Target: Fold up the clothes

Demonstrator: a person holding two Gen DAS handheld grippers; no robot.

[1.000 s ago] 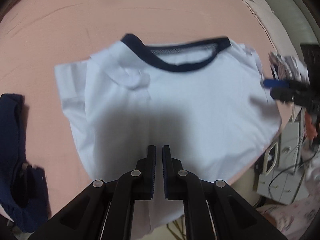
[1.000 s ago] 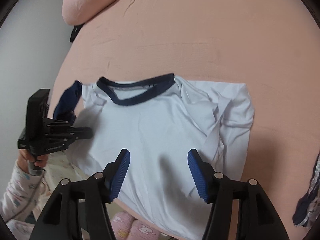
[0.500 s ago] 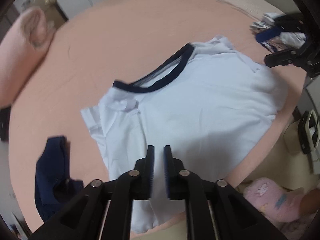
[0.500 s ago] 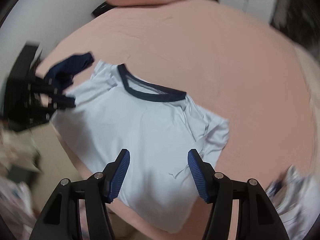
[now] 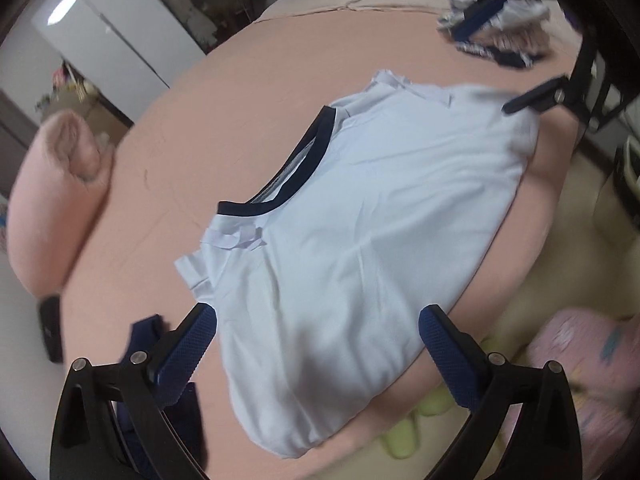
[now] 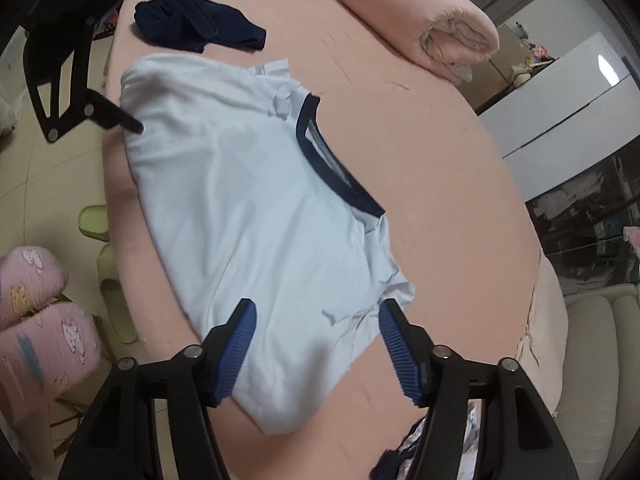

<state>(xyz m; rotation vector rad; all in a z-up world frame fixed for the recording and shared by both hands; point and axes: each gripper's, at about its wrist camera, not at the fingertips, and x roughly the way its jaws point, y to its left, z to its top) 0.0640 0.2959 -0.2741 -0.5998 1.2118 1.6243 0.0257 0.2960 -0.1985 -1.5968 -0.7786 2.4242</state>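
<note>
A white T-shirt with a navy collar lies flat on the pink bed, sleeves folded inward, its lower part reaching the bed's edge. My left gripper hovers over one side of the shirt. Its jaws are opening wide, and no pad touches the cloth. My right gripper hovers over the opposite side of the shirt, its jaws also opening with nothing gripped. Each gripper shows at the far end of the other's view: the right gripper, the left gripper.
A navy garment lies beyond the shirt by the left gripper. A rolled pink blanket sits at the bed's far end. A patterned clothes pile lies near the right gripper. Green slippers and a person's pink pyjama legs are below the bed edge.
The left jaws went from shut to wide open, and the right jaws spread a little. Both grippers rolled and swung outward to opposite sides of the shirt.
</note>
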